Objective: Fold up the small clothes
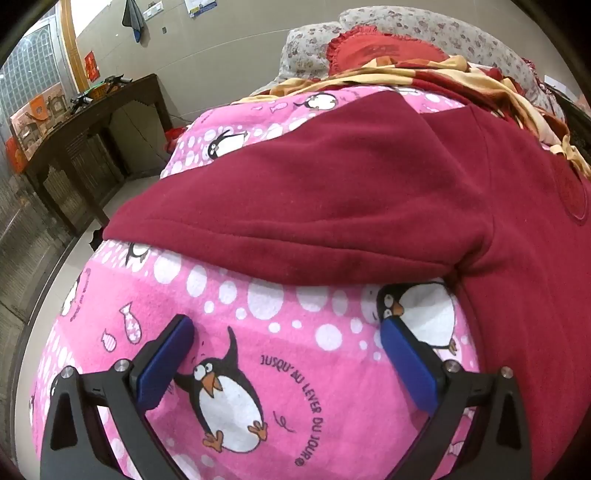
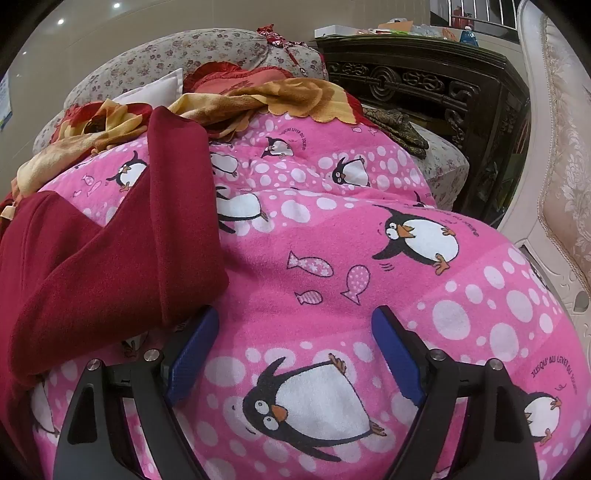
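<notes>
On a pink penguin blanket (image 1: 258, 314), the maroon fleece top (image 1: 369, 192) looks soft and floppy; grip sleeve cuffs. Left tool (image 1: 288, 336) and right tool (image 2: 295, 325) gape empty.

Both wrist views look forward, close over the pink penguin blanket (image 1: 258, 314); both share the maroon garment (image 2: 110, 258).

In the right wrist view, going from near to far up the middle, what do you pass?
Right gripper, pink penguin blanket, orange and red blanket, floral cushion, wall.
</notes>
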A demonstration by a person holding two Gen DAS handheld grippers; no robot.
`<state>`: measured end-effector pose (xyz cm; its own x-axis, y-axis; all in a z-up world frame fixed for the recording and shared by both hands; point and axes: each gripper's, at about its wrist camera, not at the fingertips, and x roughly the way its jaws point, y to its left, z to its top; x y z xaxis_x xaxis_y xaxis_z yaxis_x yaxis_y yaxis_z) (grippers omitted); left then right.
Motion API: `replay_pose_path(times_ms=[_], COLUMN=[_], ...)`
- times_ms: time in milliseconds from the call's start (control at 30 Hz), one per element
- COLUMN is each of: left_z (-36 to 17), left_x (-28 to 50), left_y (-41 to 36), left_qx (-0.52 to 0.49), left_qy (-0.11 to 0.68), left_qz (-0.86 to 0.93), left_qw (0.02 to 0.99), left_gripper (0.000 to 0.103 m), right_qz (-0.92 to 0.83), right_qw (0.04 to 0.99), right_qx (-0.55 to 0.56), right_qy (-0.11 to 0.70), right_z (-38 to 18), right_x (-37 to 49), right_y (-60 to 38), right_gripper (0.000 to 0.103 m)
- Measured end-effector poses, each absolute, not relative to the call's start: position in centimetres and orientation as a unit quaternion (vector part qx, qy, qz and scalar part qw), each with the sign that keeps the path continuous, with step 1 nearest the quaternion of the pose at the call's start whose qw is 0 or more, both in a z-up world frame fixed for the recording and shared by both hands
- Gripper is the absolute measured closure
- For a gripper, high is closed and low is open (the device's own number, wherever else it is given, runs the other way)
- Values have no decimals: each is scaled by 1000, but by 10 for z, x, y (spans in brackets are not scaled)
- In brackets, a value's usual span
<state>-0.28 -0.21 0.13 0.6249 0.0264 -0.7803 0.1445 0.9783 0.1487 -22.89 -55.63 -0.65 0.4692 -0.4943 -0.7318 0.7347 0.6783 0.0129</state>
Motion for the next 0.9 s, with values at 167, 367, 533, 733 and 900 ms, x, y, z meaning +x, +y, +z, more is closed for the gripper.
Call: replay_pose_path(times_ms=[167,367,533,733,900], left_z=[11,40,62,77,83], left_x=[-8,-42,-62,-76,-81], left_y=[-4,-11,-20,-41,-55], left_qx=[92,85,68,87,94], left_qy=[468,449,438,414,402], left_qz=[-49,-71,-88,-100,-111], left_qw=[878,886,892,901,904], left_gripper=[0,0,0,0,0], right_qz=[-365,-367,-367,-315,-285], right_qw=[841,840,839,840,874], right_qx=[165,164,164,186,139], right_qy=[364,364,366,401,368], right_z=[-7,-7,-7,12,69], right_x=[-229,-229,-230,-240,-273], right_y=[-556,-556,-557,-543,-500], right_gripper=[9,9,9,16,16])
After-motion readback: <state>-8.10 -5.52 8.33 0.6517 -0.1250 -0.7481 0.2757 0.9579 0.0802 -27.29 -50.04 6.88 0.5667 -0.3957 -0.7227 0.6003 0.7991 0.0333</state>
